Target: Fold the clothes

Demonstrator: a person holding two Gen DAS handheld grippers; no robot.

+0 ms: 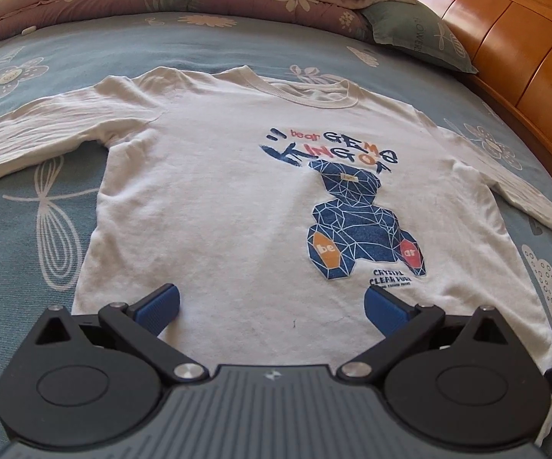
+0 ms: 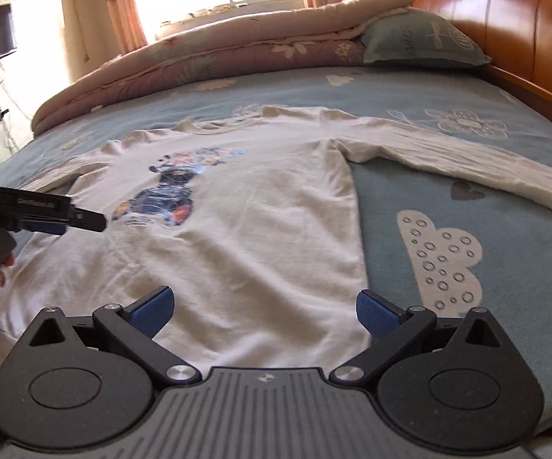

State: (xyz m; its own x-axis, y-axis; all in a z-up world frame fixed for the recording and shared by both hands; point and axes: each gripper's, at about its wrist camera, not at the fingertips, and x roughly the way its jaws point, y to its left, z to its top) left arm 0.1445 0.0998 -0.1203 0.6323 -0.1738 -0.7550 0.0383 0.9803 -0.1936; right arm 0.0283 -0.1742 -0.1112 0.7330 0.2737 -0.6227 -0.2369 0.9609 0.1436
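A blue flowered bed [image 1: 15, 199] fills the scene, with a folded quilt [image 2: 207, 57] and a pillow [image 2: 425, 40] at its far end by the wooden headboard [image 2: 505, 11]. A white long-sleeved shirt [image 1: 218, 199] lies flat on it, bear print up, collar far, sleeves spread left and right. The left gripper [image 1: 272, 302] and right gripper [image 2: 262, 306] hover over the shirt's near hem, both with fingers wide apart and empty.

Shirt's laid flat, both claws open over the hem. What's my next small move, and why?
Probably lower the right claw onto the shirt side edge near the hem and pinch it. Both claws are open and hold nothing, the shirt lies flat face up, and that edge sits just inside the right finger.
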